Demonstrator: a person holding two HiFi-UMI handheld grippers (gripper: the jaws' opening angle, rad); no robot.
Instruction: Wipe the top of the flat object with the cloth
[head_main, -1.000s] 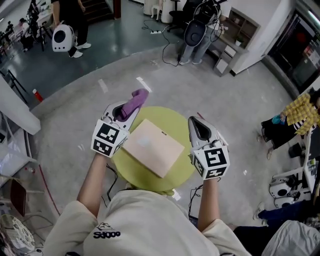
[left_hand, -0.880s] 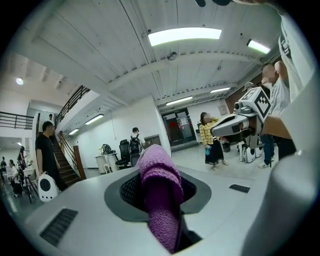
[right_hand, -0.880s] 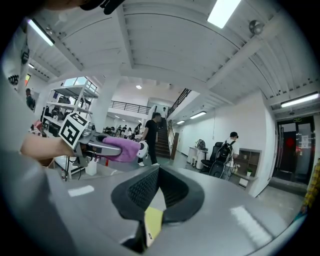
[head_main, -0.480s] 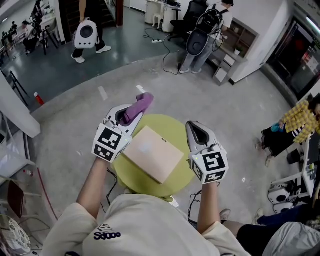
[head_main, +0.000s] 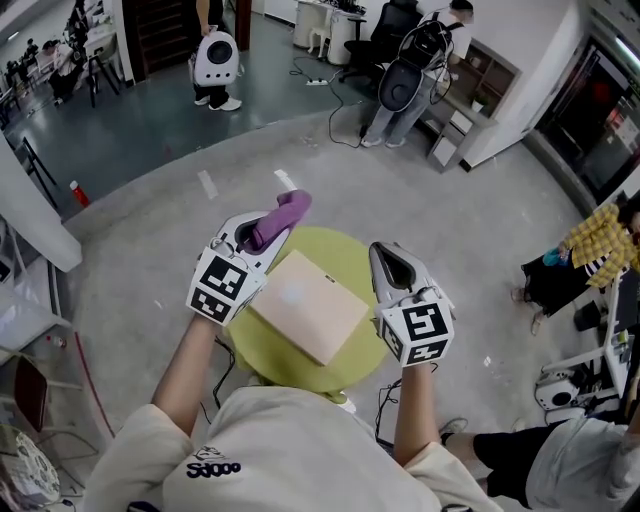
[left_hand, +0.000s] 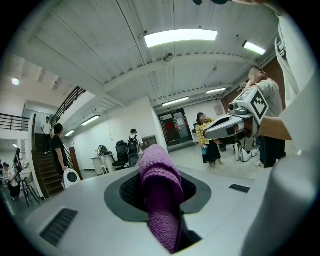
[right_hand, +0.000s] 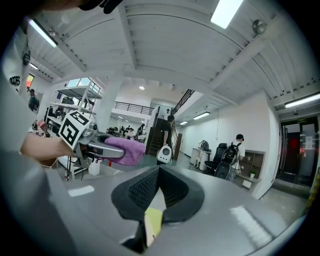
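One cloth (head_main: 287, 209) in left gripper (head_main: 260, 234), one flat object (head_main: 305, 305).

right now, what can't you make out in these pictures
- Flat beige rectangular object: any dirt on top, head view, too small.
- Purple knitted cloth: lower end, left gripper view, sunk between fingers of the left gripper.
- Round yellow-green table: near edge and base, head view, behind the person's torso.
- Yellow patch inside the right gripper: right gripper view, too small to name.
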